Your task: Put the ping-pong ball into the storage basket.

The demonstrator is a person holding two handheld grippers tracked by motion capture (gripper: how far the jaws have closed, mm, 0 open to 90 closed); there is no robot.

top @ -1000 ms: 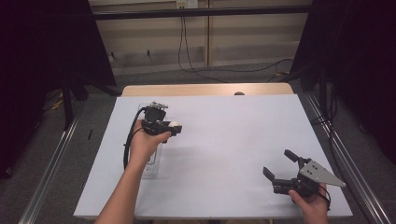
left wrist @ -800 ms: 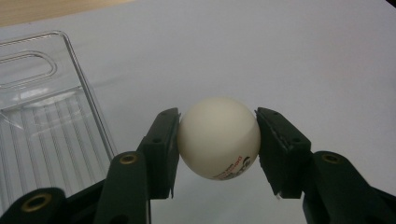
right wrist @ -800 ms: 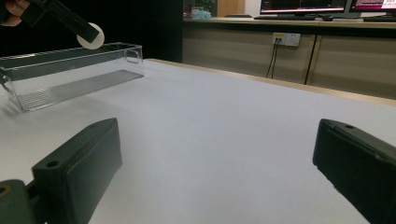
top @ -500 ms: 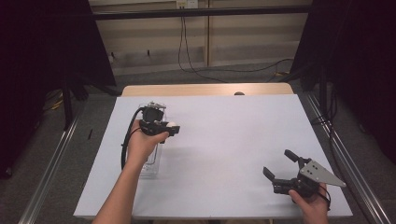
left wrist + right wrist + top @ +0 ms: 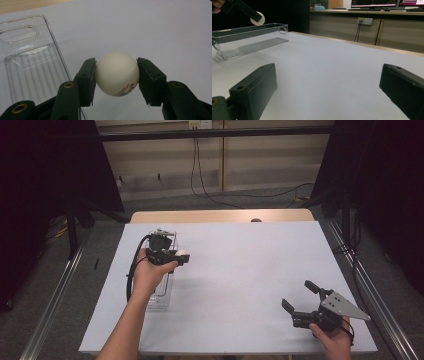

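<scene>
A: What has been moved since the earlier frame?
B: Nothing; both hands are seen where they were.

A: How are the fingers set?
B: A smooth white ping-pong ball [image 5: 117, 74] is clamped by the left gripper [image 5: 172, 257], just beside the long edge of the clear ribbed plastic tray [image 5: 161, 295]. The right gripper [image 5: 303, 298] is held wide open, well apart.

A: And the surface [image 5: 240, 270]?
B: White, matte, largely bare.

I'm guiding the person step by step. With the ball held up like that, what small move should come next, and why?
Probably shift the left tool sideways until the white ball hangs over the clear tray. The ball is clamped between both pads, but in the left gripper view it sits beside the tray, above bare white table, so releasing now would likely miss.
</scene>
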